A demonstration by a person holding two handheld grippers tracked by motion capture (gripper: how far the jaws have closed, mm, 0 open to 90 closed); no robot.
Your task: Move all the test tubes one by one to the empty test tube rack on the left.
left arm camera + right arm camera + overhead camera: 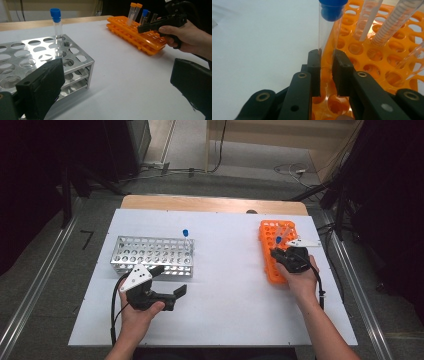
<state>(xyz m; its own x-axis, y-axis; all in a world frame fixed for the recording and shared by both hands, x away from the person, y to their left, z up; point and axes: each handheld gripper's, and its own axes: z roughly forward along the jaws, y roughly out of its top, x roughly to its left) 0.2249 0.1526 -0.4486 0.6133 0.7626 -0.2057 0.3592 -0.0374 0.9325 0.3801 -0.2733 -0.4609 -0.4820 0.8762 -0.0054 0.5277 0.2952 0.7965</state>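
White table (220, 310), two racks: the right gripper (326, 57) clamps the clear blue-capped tube (329, 27) standing in the orange plastic rack (272, 265) at right, seemingly to lift it. The left gripper (167, 287), jaws spread and empty, waits near the perforated metal rack (150, 255), probably its destination.

White table top (225, 315) on a wooden board (210, 203), edge showing at the far side. Grey carpet floor (45, 270) around it, metal rails (30, 305) running along both sides. Cables (295, 170) lie on the floor behind the table. Dark equipment (125, 145) at far left, black stands at right. Pale wood wall panel (280, 132) at back. Even overhead lighting.
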